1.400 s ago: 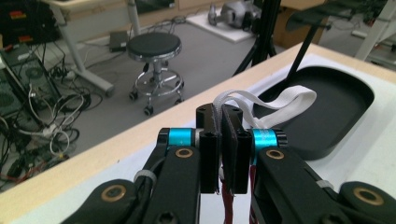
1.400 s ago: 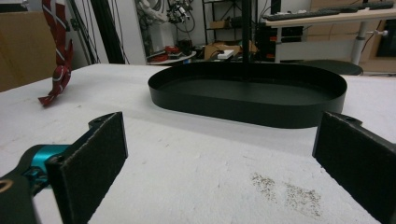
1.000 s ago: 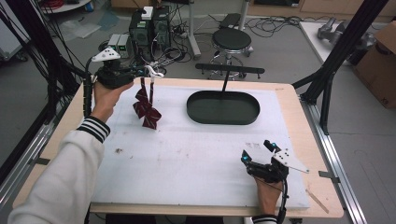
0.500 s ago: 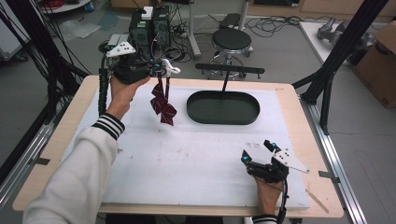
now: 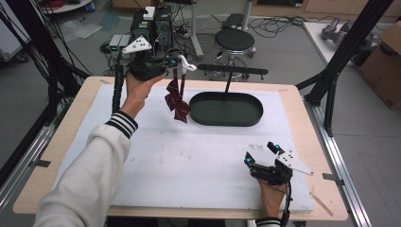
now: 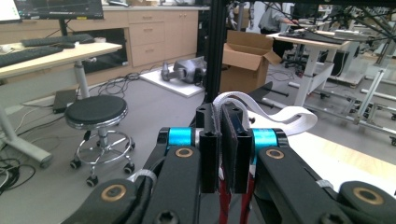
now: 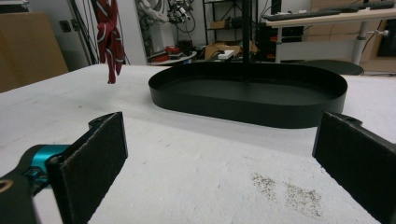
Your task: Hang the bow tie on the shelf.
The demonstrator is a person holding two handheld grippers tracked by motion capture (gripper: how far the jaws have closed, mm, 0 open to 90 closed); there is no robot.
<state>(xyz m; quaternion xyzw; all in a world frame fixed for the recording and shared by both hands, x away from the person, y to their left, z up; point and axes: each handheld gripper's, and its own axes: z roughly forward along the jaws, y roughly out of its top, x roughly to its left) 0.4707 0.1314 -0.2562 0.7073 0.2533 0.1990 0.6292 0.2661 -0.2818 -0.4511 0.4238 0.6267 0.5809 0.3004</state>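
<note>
A dark red patterned bow tie (image 5: 177,99) (image 7: 109,35) hangs in the air from its white strap (image 5: 185,63) (image 6: 266,111). My left gripper (image 5: 177,60) (image 6: 225,140) is shut on that strap, high above the table's far left, just left of the black oval tray (image 5: 226,109) (image 7: 250,91). A thin black T-shaped stand (image 5: 230,72) rises from the tray's back. My right gripper (image 5: 261,153) (image 7: 224,158) rests on the white mat near the front right edge, open, with nothing between its pads and the tray ahead of it.
A white mat (image 5: 189,146) covers the wooden table (image 5: 302,109). A black stool (image 5: 235,40) (image 6: 95,112) and electronics boxes (image 5: 151,23) stand on the floor beyond the far edge. Black frame posts (image 5: 347,47) flank the table. A cardboard box (image 6: 247,56) sits farther off.
My left gripper has lifted the bow tie and carried it right, towards the tray. The right gripper has stayed put.
</note>
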